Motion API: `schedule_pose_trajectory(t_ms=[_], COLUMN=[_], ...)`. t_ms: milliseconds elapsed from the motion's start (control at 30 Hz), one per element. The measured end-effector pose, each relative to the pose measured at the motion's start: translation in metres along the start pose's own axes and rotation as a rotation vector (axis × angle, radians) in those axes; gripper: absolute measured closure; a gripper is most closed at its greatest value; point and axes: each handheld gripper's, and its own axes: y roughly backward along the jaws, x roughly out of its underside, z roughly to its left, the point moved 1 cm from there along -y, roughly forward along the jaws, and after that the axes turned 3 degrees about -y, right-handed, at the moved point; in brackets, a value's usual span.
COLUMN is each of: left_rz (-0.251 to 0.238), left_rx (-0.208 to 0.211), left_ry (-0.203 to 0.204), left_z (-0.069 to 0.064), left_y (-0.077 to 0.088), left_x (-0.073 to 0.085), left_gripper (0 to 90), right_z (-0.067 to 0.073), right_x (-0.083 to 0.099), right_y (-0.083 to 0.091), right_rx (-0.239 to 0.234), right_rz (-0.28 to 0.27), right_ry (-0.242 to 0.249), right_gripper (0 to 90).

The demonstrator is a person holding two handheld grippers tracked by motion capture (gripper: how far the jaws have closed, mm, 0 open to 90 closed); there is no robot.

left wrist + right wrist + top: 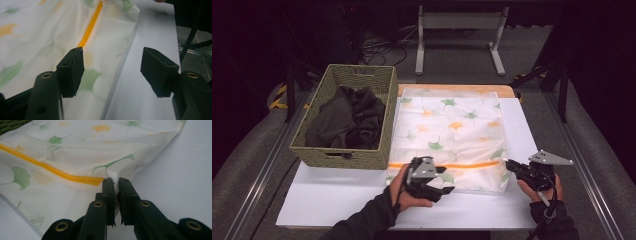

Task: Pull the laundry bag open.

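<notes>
Two grippers at bag: my right gripper [116,182] pinches laundry bag [452,130] edge beside zipper [50,171], anchoring it; left gripper [112,72] jaws half-open, empty, bag below.

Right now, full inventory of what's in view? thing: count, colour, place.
laundry bag: 1, white mesh with green and orange ginkgo leaves, flat on the board right of the basket
zipper: 1, orange, across the bag near its near edge
woven basket: 1, olive green, left end of the board
clothes: a pile, dark, inside the basket
board: 1, white, tabletop
metal frame: 1, grey, on the floor beyond the table
left gripper: 1, black, open above the bag's near edge
right gripper: 1, black, shut on the bag's right edge at the zipper end
hands: 2, dark sleeves, near edge
</notes>
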Motion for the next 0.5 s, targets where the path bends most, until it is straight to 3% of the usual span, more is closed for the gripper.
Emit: schedule_pose_trajectory(t_ms=[33, 67, 133, 167, 200, 233, 367, 400, 500], left_rz=[0.035, 0.035, 0.063, 0.078, 0.082, 0.078, 0.080, 0.073, 0.067], left_rx=[0.017, 0.017, 0.033, 0.059, 0.092, 0.091, 0.059, 0.068, 0.055], left_ry=[-0.036, -0.036, -0.076, -0.067, -0.031, -0.016, 0.052, 0.071, 0.076], left_z=[-0.001, -0.001, -0.001, 0.001, 0.004, 0.007, 0.018, 0.019, 0.020], left_y=[-0.027, -0.027, -0.051, -0.062, -0.074, -0.082, -0.107, -0.112, -0.121], left_x=[-0.016, -0.016, -0.031, -0.036, -0.041, -0.044, -0.051, -0.051, -0.053], left_gripper=[40.2, 42.3, 47.6, 50.7, 54.6, 59.5, 63.0, 63.3, 64.1], right_z=[0.001, 0.001, 0.004, 0.005, 0.006, 0.007, 0.010, 0.010, 0.012], right_x=[0.000, 0.000, -0.001, -0.001, -0.001, -0.002, -0.003, -0.003, -0.003], right_y=[-0.001, -0.001, -0.002, -0.002, -0.003, -0.003, -0.002, -0.001, -0.001], right_rx=[-0.004, -0.004, -0.017, -0.026, -0.035, -0.046, -0.072, -0.073, -0.093], right_rz=[0.003, 0.003, 0.001, 0.002, 0.002, 0.000, -0.009, -0.011, -0.017], right_ry=[0.011, 0.011, 0.015, 0.018, 0.019, 0.013, 0.009, 0.009, 0.007], right_gripper=[84.6, 84.6, 84.7, 84.6, 84.7, 84.7, 84.7, 84.7, 84.8])
